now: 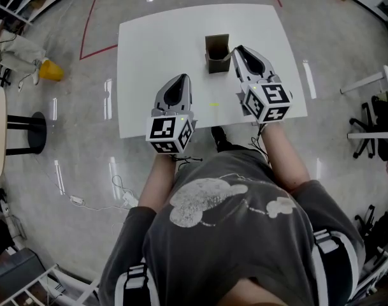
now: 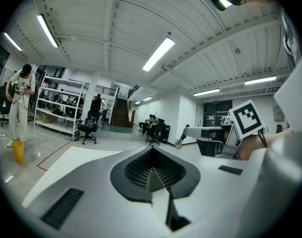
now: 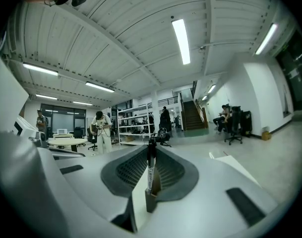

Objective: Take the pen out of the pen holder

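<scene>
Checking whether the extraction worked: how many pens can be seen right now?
1. The pen stands upright, clamped between the right gripper's jaws, out of the pen holder on the table. The holder's dark inside may hide others.

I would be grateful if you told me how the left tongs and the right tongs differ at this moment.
1. The right tongs grip a pen standing upright between their jaws; the left tongs are shut on nothing.
2. In the head view the right tongs reach up beside the pen holder, while the left tongs sit nearer the person, apart from it.

Both have the same grey build and point away from the person.
</scene>
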`<state>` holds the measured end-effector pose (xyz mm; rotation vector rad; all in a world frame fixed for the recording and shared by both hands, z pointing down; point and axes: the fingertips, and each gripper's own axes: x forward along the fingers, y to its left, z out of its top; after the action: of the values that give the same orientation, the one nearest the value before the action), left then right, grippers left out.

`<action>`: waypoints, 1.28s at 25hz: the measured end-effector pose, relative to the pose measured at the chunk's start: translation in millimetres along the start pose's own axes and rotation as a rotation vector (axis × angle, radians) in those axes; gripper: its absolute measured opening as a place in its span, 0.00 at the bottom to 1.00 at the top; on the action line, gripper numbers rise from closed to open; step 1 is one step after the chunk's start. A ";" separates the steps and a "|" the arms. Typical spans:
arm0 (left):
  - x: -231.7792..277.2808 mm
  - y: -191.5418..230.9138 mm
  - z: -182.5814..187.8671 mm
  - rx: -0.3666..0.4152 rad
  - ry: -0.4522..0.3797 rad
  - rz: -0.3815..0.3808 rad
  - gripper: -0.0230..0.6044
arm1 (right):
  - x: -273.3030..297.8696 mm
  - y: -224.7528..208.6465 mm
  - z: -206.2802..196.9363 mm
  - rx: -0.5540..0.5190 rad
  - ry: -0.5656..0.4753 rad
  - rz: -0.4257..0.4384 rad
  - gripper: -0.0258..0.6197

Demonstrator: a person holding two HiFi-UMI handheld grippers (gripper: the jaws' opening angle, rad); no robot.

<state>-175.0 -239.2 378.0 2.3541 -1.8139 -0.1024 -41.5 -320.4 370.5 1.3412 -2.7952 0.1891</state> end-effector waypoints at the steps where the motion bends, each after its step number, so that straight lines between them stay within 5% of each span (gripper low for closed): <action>1: -5.8 -3.0 -0.8 -0.002 0.001 -0.006 0.05 | -7.4 3.7 -1.6 -0.001 0.002 -0.004 0.13; 18: -64.1 -62.0 -38.5 -0.062 0.050 -0.109 0.05 | -138.1 22.9 -44.3 0.017 0.080 -0.112 0.13; 32: -100.1 -125.5 -32.7 -0.030 0.032 -0.061 0.05 | -195.6 23.3 -38.8 0.011 0.067 -0.025 0.13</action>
<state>-76.1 -108.7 383.5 2.3768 -1.7150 -0.0977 62.1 -149.6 390.2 1.3450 -2.7251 0.2442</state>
